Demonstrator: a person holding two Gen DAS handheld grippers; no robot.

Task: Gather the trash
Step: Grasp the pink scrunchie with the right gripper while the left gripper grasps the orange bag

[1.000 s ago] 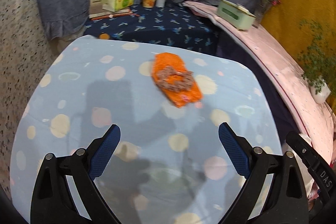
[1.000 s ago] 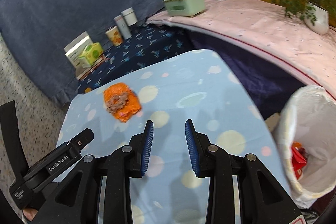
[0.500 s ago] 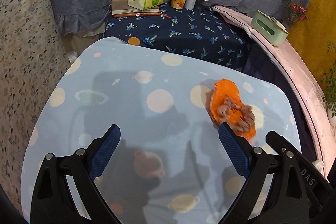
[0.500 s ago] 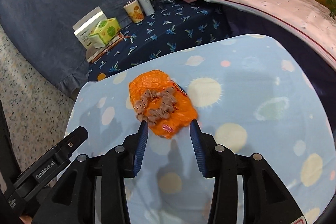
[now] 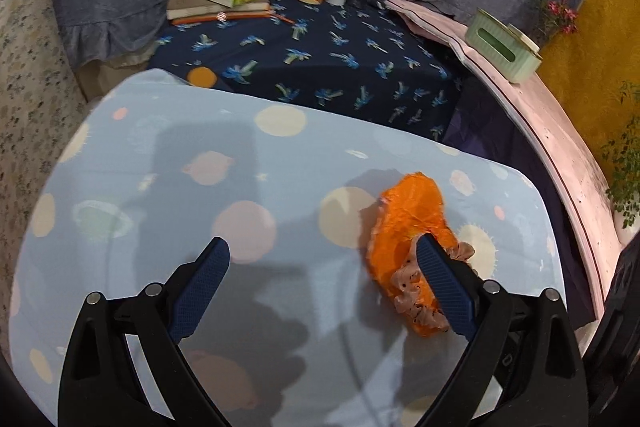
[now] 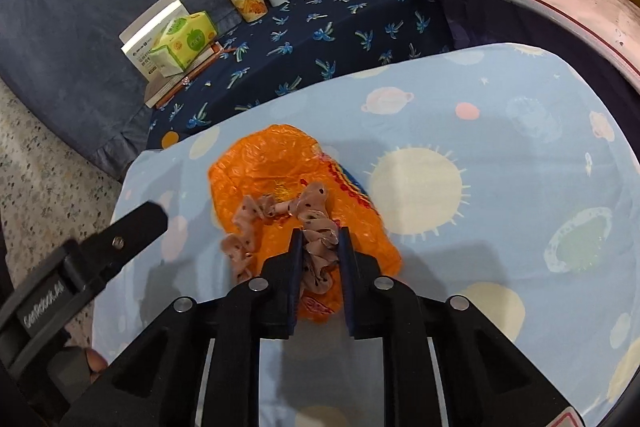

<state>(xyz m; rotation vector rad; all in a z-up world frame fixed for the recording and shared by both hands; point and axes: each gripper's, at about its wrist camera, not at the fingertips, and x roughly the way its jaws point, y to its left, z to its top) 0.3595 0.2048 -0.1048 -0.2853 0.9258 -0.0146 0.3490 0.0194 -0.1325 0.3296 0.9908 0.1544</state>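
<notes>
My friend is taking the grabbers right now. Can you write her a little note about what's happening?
Right gripper: closed down on the pink dotted scrunchie, which lies on the orange wrapper; nothing looks lifted yet.
Left gripper: wide open, empty, above the blue planet tablecloth, its right finger just over the wrapper's edge.
Done: right gripper is at the pile.
Left: lift the scrunchie off, then pick up the wrapper as trash. No bin shows in these views.
</notes>
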